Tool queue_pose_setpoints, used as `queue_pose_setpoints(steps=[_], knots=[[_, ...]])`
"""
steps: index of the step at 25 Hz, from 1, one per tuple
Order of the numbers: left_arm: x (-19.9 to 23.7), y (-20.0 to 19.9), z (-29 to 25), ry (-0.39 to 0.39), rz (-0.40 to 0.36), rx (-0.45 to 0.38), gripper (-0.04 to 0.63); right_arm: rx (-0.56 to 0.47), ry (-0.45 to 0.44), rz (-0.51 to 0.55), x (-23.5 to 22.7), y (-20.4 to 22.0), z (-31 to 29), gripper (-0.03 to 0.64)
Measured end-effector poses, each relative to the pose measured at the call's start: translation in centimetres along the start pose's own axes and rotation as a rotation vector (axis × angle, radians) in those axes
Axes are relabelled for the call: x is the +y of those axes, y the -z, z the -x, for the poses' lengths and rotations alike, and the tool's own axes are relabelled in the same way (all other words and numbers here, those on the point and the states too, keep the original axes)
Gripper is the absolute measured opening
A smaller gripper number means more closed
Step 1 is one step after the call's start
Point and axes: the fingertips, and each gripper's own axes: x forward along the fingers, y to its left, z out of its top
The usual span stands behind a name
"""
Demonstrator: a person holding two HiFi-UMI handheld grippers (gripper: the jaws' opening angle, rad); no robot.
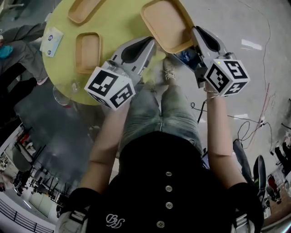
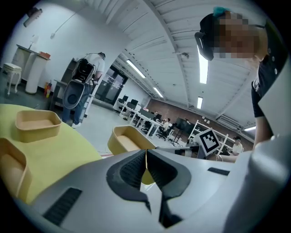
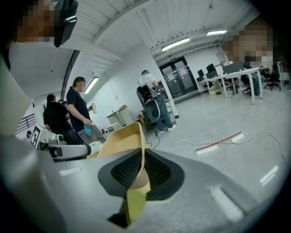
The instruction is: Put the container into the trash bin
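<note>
Both grippers were on the same container (image 1: 164, 20), a shallow tan one with rounded corners.

Left gripper (image 2: 146, 155): fingers (image 2: 129, 170) together, with only a thin strip of the container's rim pinched between the pads. The rest of the container showed just beyond the tips.

Right gripper (image 3: 142, 157): fingers (image 3: 157, 170) clamped on the container's side wall. The tan sheet ran down between the pads and came out below them.

Head view: the container was at the near edge of the round yellow worktop (image 1: 63, 68), with its right part hanging out over the grey floor (image 1: 254, 27). The left gripper held its near-left corner and the right gripper its right side. The 2 marker cubes faced back toward the person holding them. I could not tell whether the container's underside touched the worktop.

Also on the worktop, well apart from the held container:
- second container (image 1: 88, 52), tan, lying flat beside the left gripper's cube end
- third container (image 1: 84, 9), tan, at the far edge and partly cut off by the frame
- white and blue card (image 1: 51, 40), at the left edge

The right gripper view showed 2 bystanders (image 3: 79, 111) standing at the left, behind the left gripper's body.
</note>
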Motion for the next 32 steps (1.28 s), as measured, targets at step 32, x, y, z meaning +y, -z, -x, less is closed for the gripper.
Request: queue_pose_setpoints(steps=[32], knots=[[-5.7, 12.3, -11.3, 0.224, 0.104, 0.215, 0.017, -0.002, 0.287, -0.281, -12.7, 12.3, 10.5, 0.023]])
